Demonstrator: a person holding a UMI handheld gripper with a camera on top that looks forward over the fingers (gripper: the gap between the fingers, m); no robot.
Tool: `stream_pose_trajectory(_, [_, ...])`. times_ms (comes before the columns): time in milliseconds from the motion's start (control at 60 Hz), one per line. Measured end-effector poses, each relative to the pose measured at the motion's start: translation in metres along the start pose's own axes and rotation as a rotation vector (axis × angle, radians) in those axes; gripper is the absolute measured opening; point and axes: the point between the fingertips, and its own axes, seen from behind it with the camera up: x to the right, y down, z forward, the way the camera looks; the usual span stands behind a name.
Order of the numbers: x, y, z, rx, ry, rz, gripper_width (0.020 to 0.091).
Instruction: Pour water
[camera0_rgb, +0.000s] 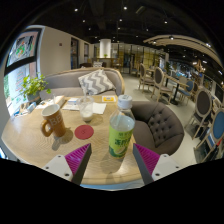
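A clear plastic bottle with a white cap and a green label stands upright on the round wooden table. It rests on the table between my two fingers, a little ahead of the tips, with a gap on each side. My gripper is open, its pink pads spread wide. A brown mug with a handle stands to the left of the bottle. A red coaster lies between mug and bottle. A small clear glass sits behind the coaster.
Papers lie on the far side of the table. A grey armchair stands right behind the table, and a sofa with a patterned cushion further back. A potted plant is at left. Dining chairs fill the right.
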Motion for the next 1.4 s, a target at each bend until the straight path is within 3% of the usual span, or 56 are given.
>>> stream_pose_trajectory(233, [0.025,-0.016,0.072,0.059,-0.016,-0.013,0.0824])
stream_pose_trajectory(283, [0.016,-0.016,0.083,0.071,-0.031,-0.013,0.0757])
stream_pose_trajectory(367, [0.02,-0.023,0.089,0.102,-0.013,0.009,0.0533])
stream_pose_trajectory(617, [0.016,-0.025,0.092,0.105,-0.019,0.049,0.04])
stream_pose_trajectory(800, [0.013,-0.038,0.085,0.097,0.067,-0.034,0.0397])
stream_pose_trajectory(933, [0.007,-0.078,0.071,0.134,0.18,-0.196,0.0399])
stream_pose_trajectory(1217, [-0.042,-0.176,0.052,0.184,0.462,-0.791,0.0398])
stream_pose_trajectory(1400, [-0.085,-0.203,0.058,0.166,0.601,-1.267,0.0398])
